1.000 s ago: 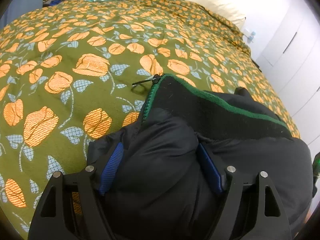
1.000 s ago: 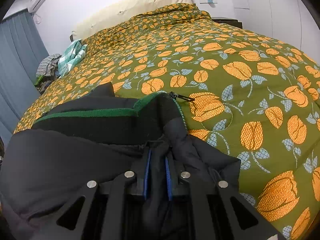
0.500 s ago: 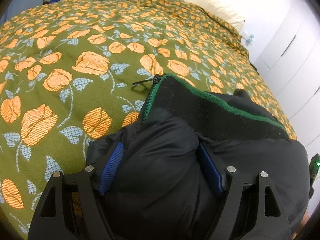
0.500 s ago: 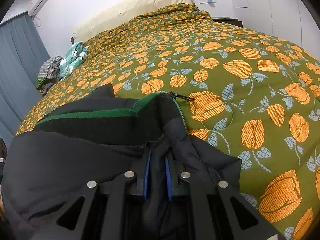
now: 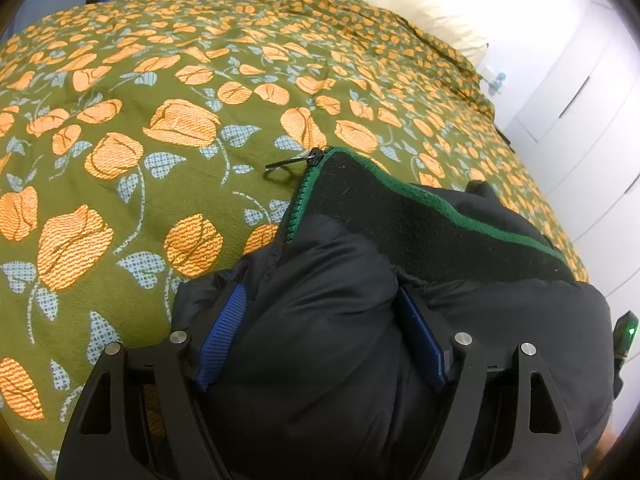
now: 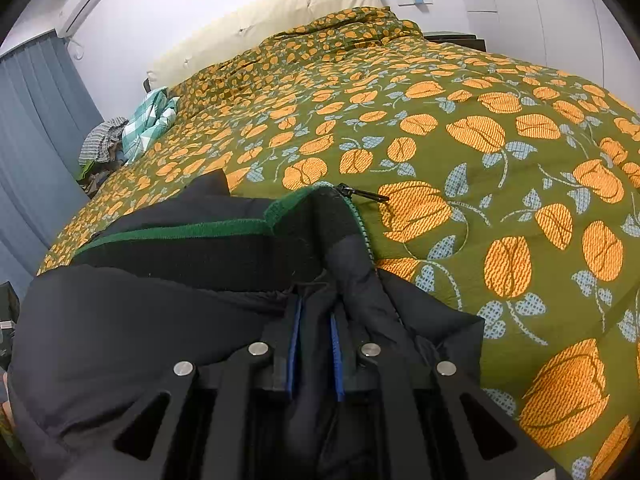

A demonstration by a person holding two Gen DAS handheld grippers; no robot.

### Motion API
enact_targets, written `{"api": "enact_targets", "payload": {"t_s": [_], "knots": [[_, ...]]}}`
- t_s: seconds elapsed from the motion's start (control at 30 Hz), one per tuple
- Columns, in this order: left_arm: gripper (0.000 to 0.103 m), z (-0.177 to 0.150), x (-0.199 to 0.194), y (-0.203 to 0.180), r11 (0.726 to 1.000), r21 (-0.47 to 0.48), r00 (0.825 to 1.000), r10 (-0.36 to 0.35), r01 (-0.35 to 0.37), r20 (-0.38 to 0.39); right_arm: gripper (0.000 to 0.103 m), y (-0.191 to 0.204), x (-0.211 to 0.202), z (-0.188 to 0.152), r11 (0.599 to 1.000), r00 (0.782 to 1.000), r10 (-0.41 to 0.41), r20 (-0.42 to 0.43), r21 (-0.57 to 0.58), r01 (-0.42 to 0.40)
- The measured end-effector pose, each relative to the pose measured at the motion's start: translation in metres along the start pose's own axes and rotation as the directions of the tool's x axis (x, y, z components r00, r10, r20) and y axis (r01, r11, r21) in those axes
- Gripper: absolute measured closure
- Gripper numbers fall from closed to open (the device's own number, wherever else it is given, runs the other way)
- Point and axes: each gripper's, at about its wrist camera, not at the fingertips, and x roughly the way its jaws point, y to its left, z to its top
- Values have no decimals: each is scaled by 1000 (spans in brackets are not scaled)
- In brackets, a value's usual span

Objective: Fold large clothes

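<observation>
On the near edge of the bed, over the green bedspread (image 5: 132, 184) with orange tulips: black puffer jacket (image 5: 320, 340), bunched up against both tongs. Left gripper (image 5: 324, 336) spread wide around a thick puffy roll of the jacket, blue pads (image 5: 222, 336) pressed into the fabric on either side, so clamped on a fat bundle. Right gripper (image 6: 314, 348) pressed nearly together, pinching a thin fold of the same jacket between its blue pads (image 6: 293, 344). Just beyond the fingertips in both views, black fleece collar (image 6: 200, 254) with green trim, lying flat on the spread. Green zipper (image 5: 305, 196) running from the clamped bundle up to the collar corner, metal zipper pull (image 5: 286, 165) resting on the bedspread just past that corner. Farther off, near the cream headboard (image 6: 264, 20), a teal checked cloth (image 6: 150, 120) heaped at the bed's far side. White cupboard doors (image 5: 580, 92) along the wall in the left view.
</observation>
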Motion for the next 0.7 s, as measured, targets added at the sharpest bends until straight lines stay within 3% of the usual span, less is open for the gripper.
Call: {"api": "enact_targets", "payload": {"t_s": [0.57, 0.7], "knots": [[24, 1, -4, -3, 1000, 7, 1000, 18, -18, -12, 91, -1, 0, 0, 1000, 1000, -1, 1, -2, 1], [22, 10, -12, -20, 992, 50, 992, 119, -117, -46, 89, 0, -3, 2, 1000, 1000, -6, -3, -7, 6]]}}
